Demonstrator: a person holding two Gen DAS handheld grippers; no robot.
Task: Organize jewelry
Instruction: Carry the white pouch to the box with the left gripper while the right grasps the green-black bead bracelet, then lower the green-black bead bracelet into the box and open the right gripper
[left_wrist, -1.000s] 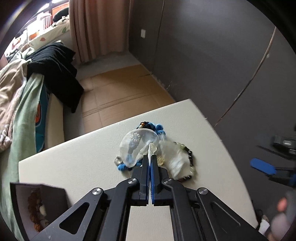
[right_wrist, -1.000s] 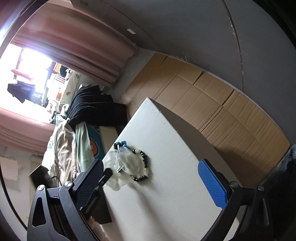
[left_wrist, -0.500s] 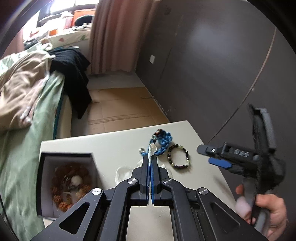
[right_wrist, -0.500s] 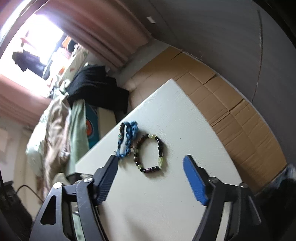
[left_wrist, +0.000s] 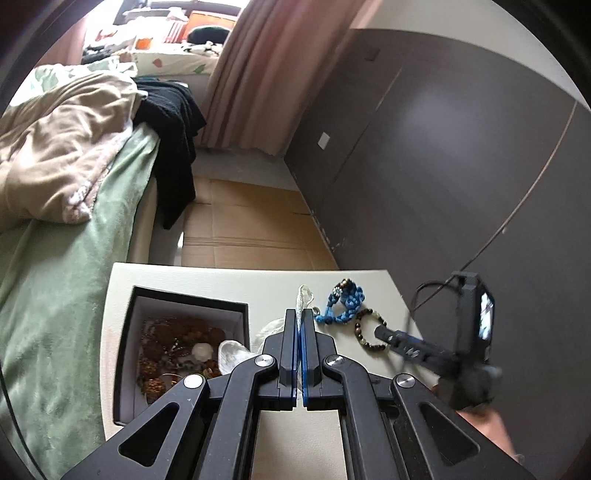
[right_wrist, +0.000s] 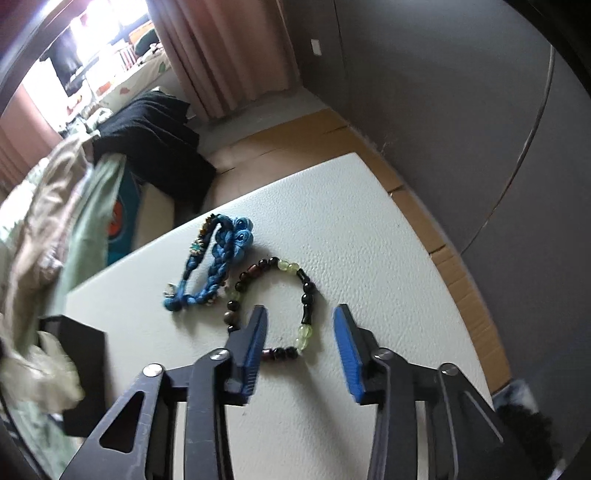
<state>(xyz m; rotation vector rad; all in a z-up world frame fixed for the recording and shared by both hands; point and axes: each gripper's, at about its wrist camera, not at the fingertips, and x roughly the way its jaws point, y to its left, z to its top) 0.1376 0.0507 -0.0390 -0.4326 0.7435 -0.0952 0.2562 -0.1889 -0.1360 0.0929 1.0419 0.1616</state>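
Left hand-held gripper: jaws pressed together on a thin clear plastic bag, a strip of which sticks out past the tips; more of it, crumpled, hangs below and just right of the open black box. Box on the left part of the white worktop, filled with brownish beaded pieces, too jumbled to tell apart. Right hand-held gripper: jaws apart, hovering low over the near side of the dark-and-green bead bracelet, left pad over the bracelet's left edge, right pad outside the loop; contact with the beads possible but unclear from this angle. Bracelet lying flat on the worktop, near the right edge. Blue braided bracelet just beside it on the left, seemingly touching it at the near end. Beyond the worktop: cardboard-covered floor, bed with green sheet, pink curtain.
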